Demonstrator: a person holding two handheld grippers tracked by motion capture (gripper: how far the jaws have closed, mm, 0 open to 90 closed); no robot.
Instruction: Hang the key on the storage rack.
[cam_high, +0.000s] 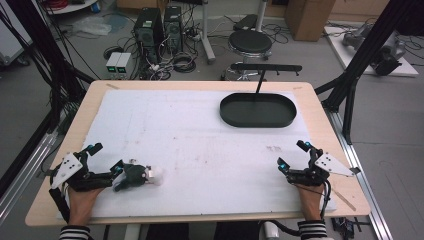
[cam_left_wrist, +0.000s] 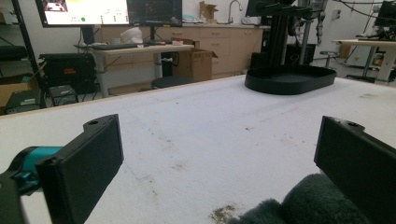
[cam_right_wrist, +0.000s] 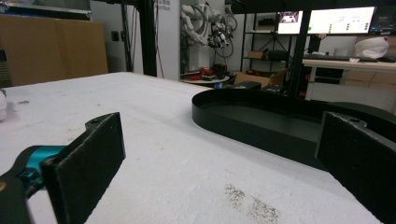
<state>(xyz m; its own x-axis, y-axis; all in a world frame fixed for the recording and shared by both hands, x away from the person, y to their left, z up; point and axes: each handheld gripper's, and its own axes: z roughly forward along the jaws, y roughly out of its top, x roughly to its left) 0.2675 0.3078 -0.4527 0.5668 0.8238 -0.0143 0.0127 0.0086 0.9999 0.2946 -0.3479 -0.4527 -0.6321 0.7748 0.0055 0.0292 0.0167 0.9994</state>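
Left gripper view: left claw (cam_left_wrist: 219, 158) released, jaws wide; dark green plush toy (cam_left_wrist: 303, 205) low between them, against the right jaw. Right claw (cam_right_wrist: 219, 158) released, nothing between. Black oval tray (cam_high: 258, 110) far ahead on bench (cam_high: 200, 145).

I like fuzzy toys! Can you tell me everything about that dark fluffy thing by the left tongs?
The fluffy thing looks like a small soft toy of dark grey-green plush with a white end. It lies on its side on the white table cover, near the front edge. The left tongs stand open right at it; in the left gripper view its fuzzy body sits beside one jaw, not squeezed.
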